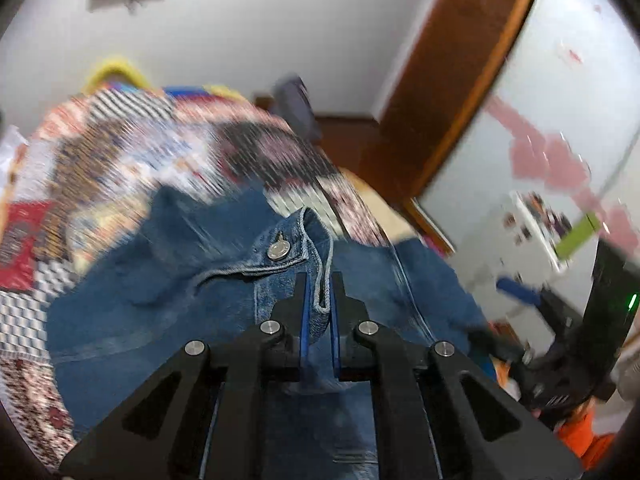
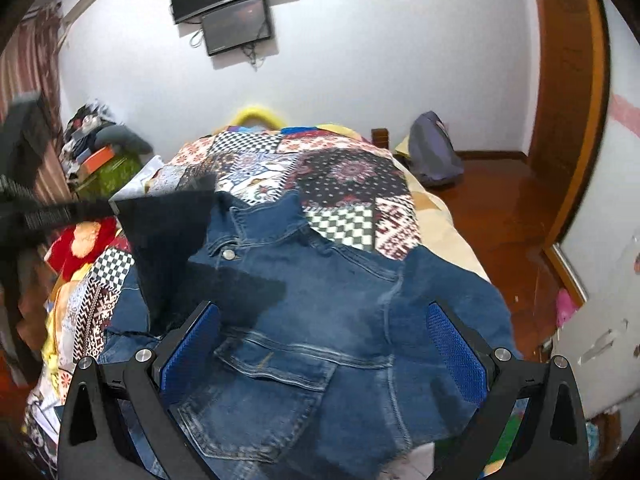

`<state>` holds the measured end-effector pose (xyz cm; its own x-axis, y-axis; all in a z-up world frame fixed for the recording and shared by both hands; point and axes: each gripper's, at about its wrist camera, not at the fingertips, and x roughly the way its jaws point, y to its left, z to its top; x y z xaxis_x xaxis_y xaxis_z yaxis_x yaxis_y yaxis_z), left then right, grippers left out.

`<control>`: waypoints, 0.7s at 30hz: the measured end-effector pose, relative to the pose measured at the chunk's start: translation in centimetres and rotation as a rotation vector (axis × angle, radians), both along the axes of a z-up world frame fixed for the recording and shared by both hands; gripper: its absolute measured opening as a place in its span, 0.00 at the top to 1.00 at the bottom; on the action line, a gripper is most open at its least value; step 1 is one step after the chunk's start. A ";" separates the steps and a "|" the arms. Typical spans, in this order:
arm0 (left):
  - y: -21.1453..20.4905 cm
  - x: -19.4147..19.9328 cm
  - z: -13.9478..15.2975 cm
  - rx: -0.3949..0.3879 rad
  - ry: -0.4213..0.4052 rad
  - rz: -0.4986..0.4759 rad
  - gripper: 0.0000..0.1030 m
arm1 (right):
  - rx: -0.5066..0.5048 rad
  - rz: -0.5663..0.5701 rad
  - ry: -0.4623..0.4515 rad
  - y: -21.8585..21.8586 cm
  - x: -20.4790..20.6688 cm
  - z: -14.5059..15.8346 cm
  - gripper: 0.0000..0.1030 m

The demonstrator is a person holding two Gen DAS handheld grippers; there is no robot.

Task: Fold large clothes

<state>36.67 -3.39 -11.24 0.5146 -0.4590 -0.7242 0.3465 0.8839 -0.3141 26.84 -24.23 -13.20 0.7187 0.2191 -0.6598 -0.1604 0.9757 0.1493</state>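
Observation:
A blue denim jacket [image 2: 320,312] lies on a bed with a patchwork quilt [image 2: 340,184]. My left gripper [image 1: 319,292] is shut on the jacket's front edge [image 1: 320,264], just below a metal button [image 1: 278,249]. The left wrist view is blurred by motion. My right gripper [image 2: 324,336] is open and empty, its blue pads [image 2: 452,344] spread wide above the jacket's chest pocket [image 2: 260,392]. The left gripper shows in the right wrist view as a dark blurred shape [image 2: 168,236] over the jacket's collar side. The right gripper shows at the lower right of the left wrist view [image 1: 560,352].
The bed stands against a white wall [image 2: 360,60] with a dark screen [image 2: 236,20] mounted on it. A grey backpack [image 2: 432,152] sits on the wooden floor [image 2: 500,208] to the right. A wooden door frame [image 2: 568,100] stands at right. Clutter and boxes [image 2: 100,148] pile at left.

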 end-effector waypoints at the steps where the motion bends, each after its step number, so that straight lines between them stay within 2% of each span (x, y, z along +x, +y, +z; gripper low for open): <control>1: -0.8 0.0 -0.6 0.000 0.027 -0.022 0.93 | 0.009 -0.005 0.009 -0.5 0.0 -0.1 0.00; 3: -2.2 -0.6 -2.5 0.006 0.090 -0.076 0.92 | 0.026 -0.014 0.031 -1.3 0.3 -0.4 0.00; 7: -3.7 -2.5 -3.3 0.034 0.116 -0.167 0.91 | 0.079 -0.024 0.072 -1.8 1.1 -0.9 0.00; 9: -3.4 -3.4 -2.8 0.061 0.084 -0.185 0.83 | 0.115 -0.019 0.098 -1.7 1.8 -1.3 0.00; 10: -3.1 -3.7 -2.6 0.071 0.070 -0.178 0.73 | 0.135 -0.014 0.112 -1.5 2.1 -1.5 0.00; 11: -2.3 -3.8 -2.2 0.088 0.047 -0.159 0.61 | 0.165 -0.002 0.132 -1.2 2.7 -1.9 0.00; 13: -0.2 -3.7 -1.7 0.109 0.008 -0.103 0.47 | 0.211 0.019 0.170 -0.5 3.5 -2.7 0.01; 16: 4.4 -3.7 -1.6 0.160 -0.028 0.019 0.44 | 0.250 0.062 0.256 1.2 5.1 -4.5 0.01; 21: 12.8 -3.9 -3.7 0.195 0.032 0.217 0.40 | 0.343 0.109 0.421 3.8 8.2 -8.1 0.01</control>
<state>32.77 9.42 -14.90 0.5606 -0.1913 -0.8057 0.1356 0.9810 -0.1386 35.08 -20.45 -21.33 0.3693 0.5308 -0.7628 -0.1157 0.8407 0.5289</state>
